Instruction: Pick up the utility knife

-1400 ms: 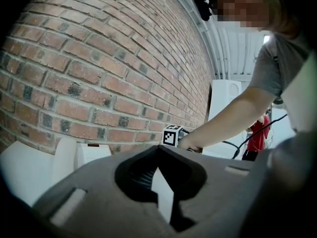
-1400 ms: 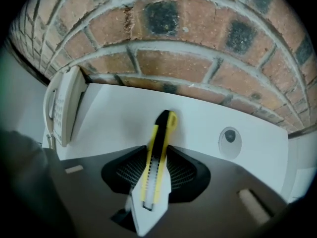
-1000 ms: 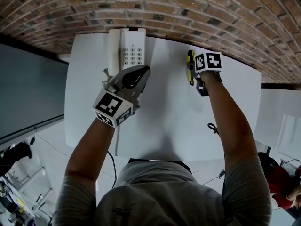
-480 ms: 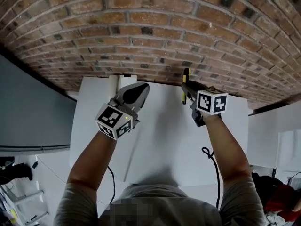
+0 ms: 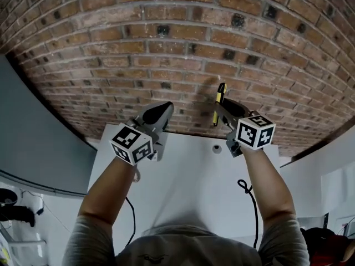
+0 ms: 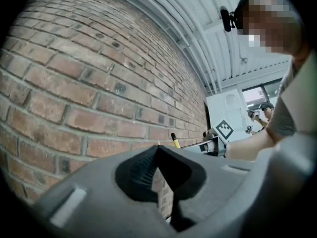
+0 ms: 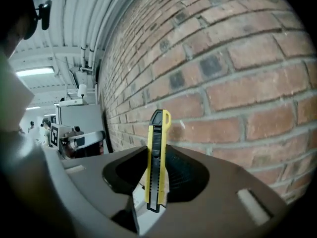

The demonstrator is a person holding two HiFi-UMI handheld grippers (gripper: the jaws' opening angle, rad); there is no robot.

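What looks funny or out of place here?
Nothing looks broken, spilled or crooked. The yellow utility knife stands straight up, pinched in the right tool, in front of the brick wall. The left tool is shut with nothing in it.

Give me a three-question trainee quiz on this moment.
1. Which thing does the right tool grip? A: white desk phone. B: yellow-and-black plastic utility knife. C: nothing.
2. True or false: the left tool holds nothing between its jaws.
3. Fill in: both tools face a red ___ wall.
Key: 1 B; 2 true; 3 brick.
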